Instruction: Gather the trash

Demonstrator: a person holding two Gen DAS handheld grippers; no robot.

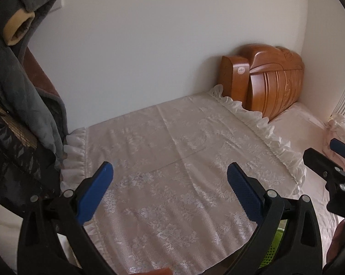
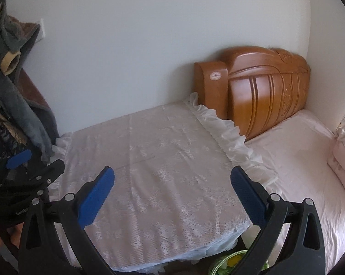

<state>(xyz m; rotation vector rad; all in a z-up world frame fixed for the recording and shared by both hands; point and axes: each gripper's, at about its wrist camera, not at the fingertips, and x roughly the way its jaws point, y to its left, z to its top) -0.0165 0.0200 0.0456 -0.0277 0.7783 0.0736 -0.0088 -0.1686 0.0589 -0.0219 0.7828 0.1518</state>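
My left gripper (image 1: 170,169) hangs open over a white lace cloth (image 1: 161,137) with nothing between its blue pads. My right gripper (image 2: 172,171) is open as well, over the same lace cloth (image 2: 161,149), and holds nothing. Each shows in the other's view: the right gripper (image 1: 326,153) at the right edge, the left gripper (image 2: 34,167) at the left edge. Below the cloth's near edge is a green bin (image 2: 232,261) with yellow and pale bits inside; its green mesh wall (image 1: 273,247) shows behind my left gripper's right finger. No loose trash shows on the cloth.
A bed with a pink sheet (image 2: 298,160) and carved wooden headboard (image 2: 264,91) lies to the right, with folded bedding (image 2: 344,151) at its far side. Grey and dark clothes (image 1: 23,91) hang at the left. A white wall stands behind.
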